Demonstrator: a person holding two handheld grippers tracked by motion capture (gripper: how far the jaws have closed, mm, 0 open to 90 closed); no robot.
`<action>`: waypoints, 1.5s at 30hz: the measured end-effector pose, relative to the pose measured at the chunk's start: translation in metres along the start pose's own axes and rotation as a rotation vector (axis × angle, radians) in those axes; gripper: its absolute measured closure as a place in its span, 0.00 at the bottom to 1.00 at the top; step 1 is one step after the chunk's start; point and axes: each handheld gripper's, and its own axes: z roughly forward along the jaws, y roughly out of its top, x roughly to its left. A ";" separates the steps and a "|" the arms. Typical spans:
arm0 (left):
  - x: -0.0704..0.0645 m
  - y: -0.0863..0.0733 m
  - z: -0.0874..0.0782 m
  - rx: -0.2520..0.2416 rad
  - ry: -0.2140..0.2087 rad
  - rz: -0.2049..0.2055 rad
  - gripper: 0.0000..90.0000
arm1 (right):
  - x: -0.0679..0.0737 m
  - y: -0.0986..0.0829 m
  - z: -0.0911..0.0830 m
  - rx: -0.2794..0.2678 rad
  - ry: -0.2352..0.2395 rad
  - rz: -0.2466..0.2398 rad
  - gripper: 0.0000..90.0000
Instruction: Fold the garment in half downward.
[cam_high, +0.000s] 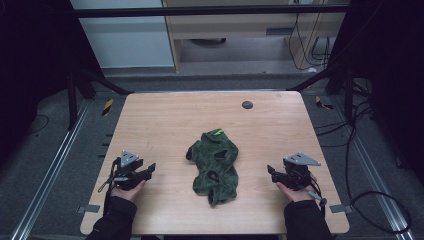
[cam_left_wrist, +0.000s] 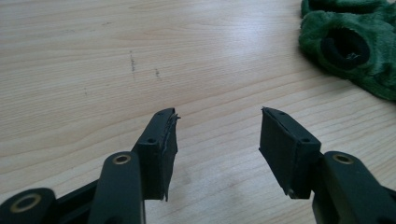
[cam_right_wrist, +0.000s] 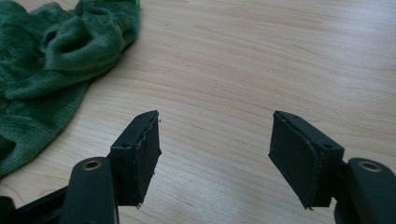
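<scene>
A crumpled dark green fleece garment (cam_high: 215, 165) lies in the middle of the wooden table (cam_high: 165, 120), with dark openings and a bright green tag at its far end. My left gripper (cam_high: 150, 169) rests low at the table's left side, open and empty, with the garment (cam_left_wrist: 350, 44) off to its upper right. At the right side my right gripper (cam_high: 270, 171) is open too, nothing between its jaws, and the garment (cam_right_wrist: 56, 60) spreads to its upper left. Both grippers (cam_left_wrist: 217, 114) (cam_right_wrist: 215, 116) stand apart from the cloth.
A small dark round disc (cam_high: 247, 104) sits near the table's far edge. Metal frame rails and cables run along the floor on both sides. A pale cabinet stands behind the table.
</scene>
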 end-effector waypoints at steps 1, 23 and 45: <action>-0.001 0.000 0.000 0.000 -0.003 0.000 0.51 | 0.001 0.001 -0.001 -0.001 0.008 0.004 0.37; -0.011 0.019 -0.007 -0.055 -0.046 -0.005 0.45 | 0.021 0.033 -0.006 -0.051 0.091 -0.013 0.37; -0.012 0.065 0.008 -0.087 -0.080 0.008 0.44 | 0.034 0.089 0.014 -0.085 0.141 -0.007 0.41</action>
